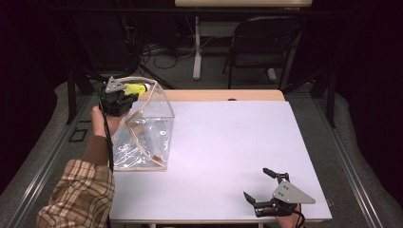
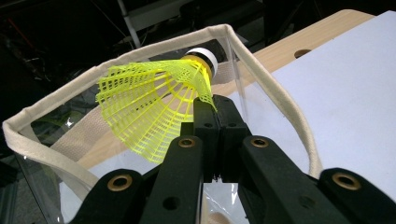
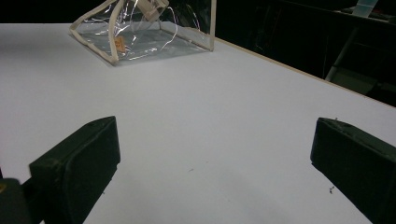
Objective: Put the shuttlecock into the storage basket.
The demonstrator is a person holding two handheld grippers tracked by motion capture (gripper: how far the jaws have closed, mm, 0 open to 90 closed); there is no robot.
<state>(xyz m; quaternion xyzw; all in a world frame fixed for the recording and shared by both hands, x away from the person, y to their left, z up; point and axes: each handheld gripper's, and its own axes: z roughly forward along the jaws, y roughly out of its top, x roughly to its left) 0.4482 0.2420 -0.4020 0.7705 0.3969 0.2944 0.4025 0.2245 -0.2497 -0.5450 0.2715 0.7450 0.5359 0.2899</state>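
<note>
The left gripper (image 2: 215, 103) has its jaws pressed together on the edge of a yellow shuttlecock (image 2: 154, 105), pinching the mesh skirt between the two black tips. The skirt fans out to the left of the jaws, and the white-banded cork head lies beyond the tips, pointing away from them. In the high view the left gripper (image 1: 124, 96) is at the top rim of a clear pouch (image 1: 147, 133) with cream fabric trim, and the shuttlecock (image 1: 137, 88) juts out past the jaws over that rim. In the left gripper view the trimmed rim of the clear pouch (image 2: 261, 79) curves around and beyond the jaws, so the shuttlecock hangs over the pouch's open mouth; whether it touches the rim I cannot tell.

The right gripper (image 1: 263, 185) rests low over the white worktop (image 1: 228, 142), well apart from the pouch, its jaws spread wide with nothing between them. Along those jaws, bare worktop (image 3: 210, 121) lies between the tips, and the clear pouch (image 3: 140, 32) stands far ahead, up and to the left.
</note>
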